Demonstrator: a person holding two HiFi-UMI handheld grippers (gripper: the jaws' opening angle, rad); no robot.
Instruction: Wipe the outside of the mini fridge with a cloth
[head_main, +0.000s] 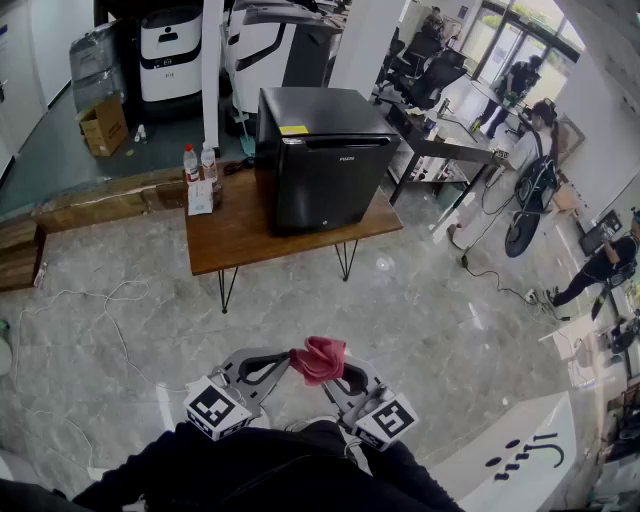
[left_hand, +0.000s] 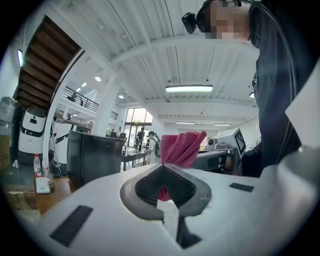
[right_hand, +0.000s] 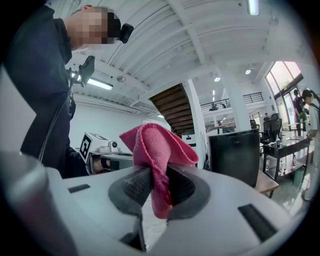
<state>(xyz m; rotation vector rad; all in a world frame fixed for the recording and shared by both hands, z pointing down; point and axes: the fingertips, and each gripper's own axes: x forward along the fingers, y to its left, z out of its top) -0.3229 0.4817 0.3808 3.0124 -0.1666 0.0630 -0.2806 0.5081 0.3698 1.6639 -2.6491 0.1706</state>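
The black mini fridge (head_main: 320, 160) stands on a wooden table (head_main: 225, 235), well ahead of me; it also shows in the left gripper view (left_hand: 92, 157) and the right gripper view (right_hand: 235, 155). Close to my body, both grippers point at each other with a pink-red cloth (head_main: 318, 358) bunched between their tips. My right gripper (head_main: 342, 372) is shut on the cloth (right_hand: 157, 150), which folds over its jaws. My left gripper (head_main: 288, 358) also appears shut on an edge of the cloth (left_hand: 181, 147).
Two water bottles (head_main: 198, 162) and a paper stand on the table's left end. A cable (head_main: 110, 310) trails over the marble floor. A cardboard box (head_main: 103, 125) and white machines (head_main: 170, 50) sit behind. People stand by desks at right (head_main: 530, 140).
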